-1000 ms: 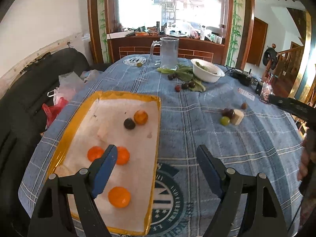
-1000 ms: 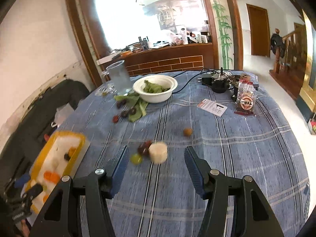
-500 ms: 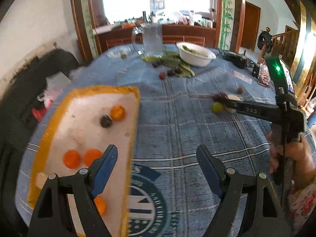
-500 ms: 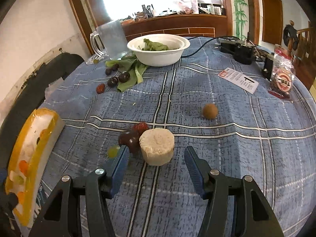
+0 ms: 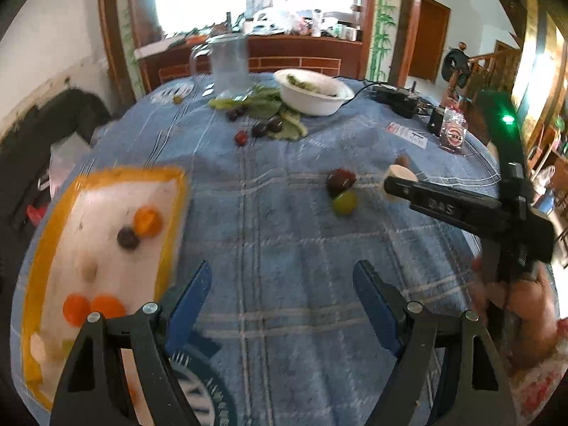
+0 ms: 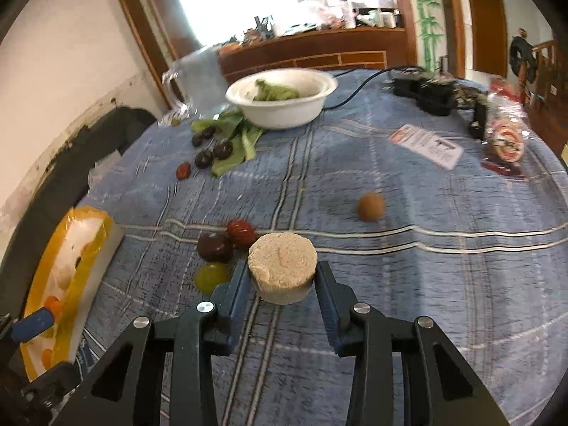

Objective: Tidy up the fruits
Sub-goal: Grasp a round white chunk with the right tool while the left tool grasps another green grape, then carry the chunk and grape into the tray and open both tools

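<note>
My right gripper [image 6: 282,277] is shut on a pale round banana slice [image 6: 282,266] on the blue checked tablecloth. Just left of it lie a green grape [image 6: 211,277], a dark plum [image 6: 214,246] and a red date [image 6: 241,230]. A brown longan [image 6: 371,206] lies farther right. My left gripper [image 5: 282,284] is open and empty above the cloth, beside the yellow-rimmed tray [image 5: 53,213] that holds orange pieces [image 5: 147,222] and a dark fruit [image 5: 127,238]. The right gripper's finger [image 5: 443,206] shows in the left wrist view, over the slice [image 5: 401,174].
A white bowl of greens [image 6: 282,101], a glass jug [image 6: 200,78], green leaves with dark plums [image 6: 222,149] and a red date [image 6: 183,170] are at the back. A card [image 6: 426,143], a snack packet [image 6: 506,138] and a black power strip [image 6: 424,90] are at the right.
My right gripper has moved forward and shut on the banana slice. My left gripper has swung right, so the tray now sits farther left in its view.
</note>
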